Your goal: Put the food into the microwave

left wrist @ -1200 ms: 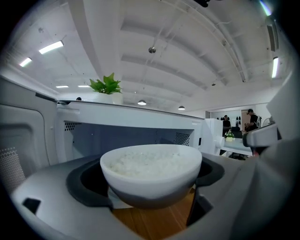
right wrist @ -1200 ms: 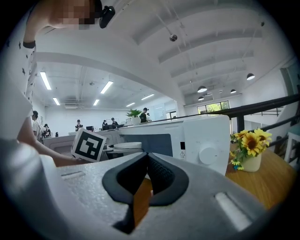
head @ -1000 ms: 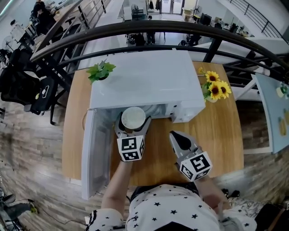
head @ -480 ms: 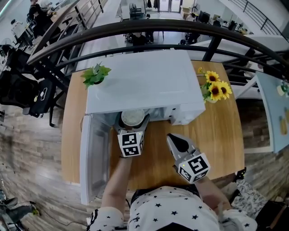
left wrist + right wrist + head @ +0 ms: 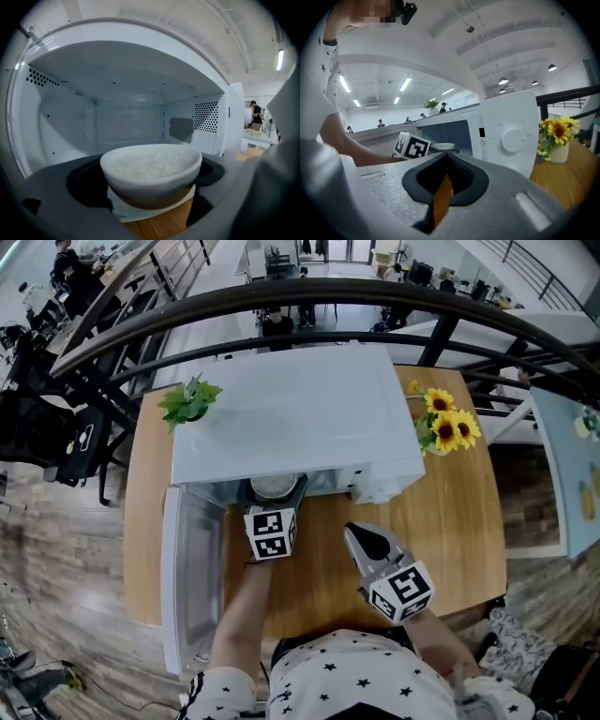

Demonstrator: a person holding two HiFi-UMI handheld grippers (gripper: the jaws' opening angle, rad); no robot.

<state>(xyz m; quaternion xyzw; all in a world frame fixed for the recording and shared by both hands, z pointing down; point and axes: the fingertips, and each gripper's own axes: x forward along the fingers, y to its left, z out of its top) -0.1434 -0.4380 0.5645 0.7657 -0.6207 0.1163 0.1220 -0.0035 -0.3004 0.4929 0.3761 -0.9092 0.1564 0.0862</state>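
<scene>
A white bowl of rice (image 5: 151, 171) sits between the jaws of my left gripper (image 5: 150, 192), which is shut on it. The open cavity of the white microwave (image 5: 122, 117) is right ahead of the bowl. In the head view the bowl (image 5: 272, 486) is at the microwave's (image 5: 300, 409) opening, half hidden under its top edge, with the left gripper (image 5: 273, 497) behind it. My right gripper (image 5: 367, 542) hovers over the wooden table (image 5: 450, 521) in front of the control panel, jaws shut and holding nothing. From the right gripper view (image 5: 446, 171) the bowl (image 5: 443, 146) shows at the opening.
The microwave door (image 5: 190, 587) hangs open to the left, reaching past the table's front edge. A vase of sunflowers (image 5: 448, 427) stands right of the microwave, a small green plant (image 5: 190, 399) at its back left. The dial panel (image 5: 513, 138) faces the right gripper.
My left gripper has carried the bowl forward, from in front of the microwave to its opening. The right gripper has barely moved.
</scene>
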